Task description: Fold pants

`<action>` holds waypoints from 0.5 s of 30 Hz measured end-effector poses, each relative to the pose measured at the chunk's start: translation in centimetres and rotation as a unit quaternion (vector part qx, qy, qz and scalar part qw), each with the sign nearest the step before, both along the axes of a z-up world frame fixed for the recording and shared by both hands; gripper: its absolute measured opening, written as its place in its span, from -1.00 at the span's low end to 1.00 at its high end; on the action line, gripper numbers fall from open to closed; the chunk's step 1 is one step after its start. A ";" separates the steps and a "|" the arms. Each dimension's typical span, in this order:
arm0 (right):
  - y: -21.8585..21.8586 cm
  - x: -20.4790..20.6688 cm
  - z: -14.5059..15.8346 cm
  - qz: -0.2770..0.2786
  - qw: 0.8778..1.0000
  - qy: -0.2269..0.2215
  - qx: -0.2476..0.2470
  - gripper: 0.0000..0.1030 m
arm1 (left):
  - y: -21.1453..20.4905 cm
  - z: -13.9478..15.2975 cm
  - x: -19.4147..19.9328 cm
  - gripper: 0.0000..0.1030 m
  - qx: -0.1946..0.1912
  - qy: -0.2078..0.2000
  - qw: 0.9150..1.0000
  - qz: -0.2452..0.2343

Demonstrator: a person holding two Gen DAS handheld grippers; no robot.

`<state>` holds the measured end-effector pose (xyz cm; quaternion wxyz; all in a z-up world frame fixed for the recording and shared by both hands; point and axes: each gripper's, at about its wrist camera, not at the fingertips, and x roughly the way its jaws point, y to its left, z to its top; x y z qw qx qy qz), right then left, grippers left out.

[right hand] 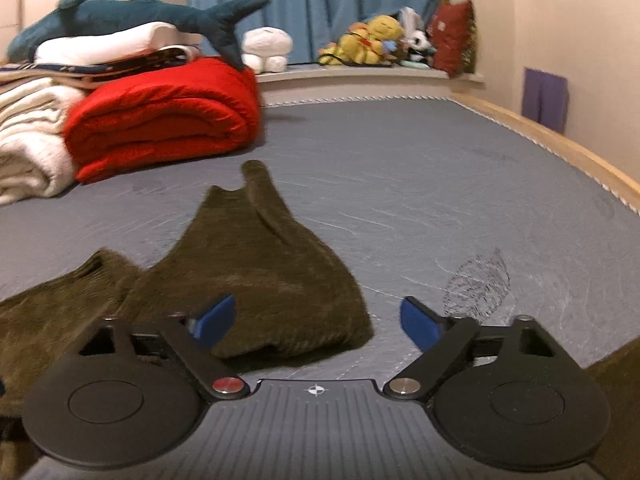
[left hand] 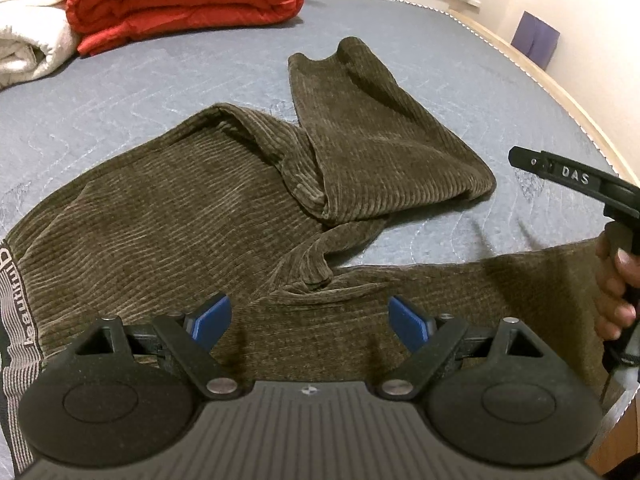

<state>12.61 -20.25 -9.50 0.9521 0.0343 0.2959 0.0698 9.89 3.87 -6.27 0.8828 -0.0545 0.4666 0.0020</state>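
Observation:
Dark olive corduroy pants point(left hand: 192, 208) lie rumpled on the grey-blue mattress point(left hand: 140, 80), one leg bent back over itself, the waistband with white lettering at the left edge. My left gripper point(left hand: 310, 322) is open and empty, just above the cloth near the crotch. The body of the right gripper point(left hand: 576, 184) and the hand holding it show at the right edge. In the right wrist view the pants point(right hand: 256, 272) lie ahead and to the left. My right gripper point(right hand: 316, 322) is open and empty, above the mattress point(right hand: 440, 200) at the edge of the folded leg.
A folded red quilt point(right hand: 160, 116) and white blankets point(right hand: 28, 140) are stacked at the far left of the mattress, with a plush shark point(right hand: 132, 16) on top. Soft toys point(right hand: 372, 40) sit on a ledge before blue curtains. A wooden bed frame point(right hand: 560, 148) runs along the right.

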 end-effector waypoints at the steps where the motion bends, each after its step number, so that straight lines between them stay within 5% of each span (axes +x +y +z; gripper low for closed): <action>1: -0.2 0.4 -0.1 -0.006 1.000 0.003 0.005 0.42 | 0.1 0.1 0.0 0.74 -0.003 0.000 1.000 0.002; 6: -3.3 2.5 0.0 -0.072 0.993 0.014 0.087 0.36 | 0.7 -0.1 0.2 0.74 0.001 -0.001 1.000 0.009; 15: -4.1 6.2 -4.2 -0.058 0.993 0.042 0.091 0.45 | 2.0 -0.1 1.1 0.74 0.003 -0.002 0.999 0.031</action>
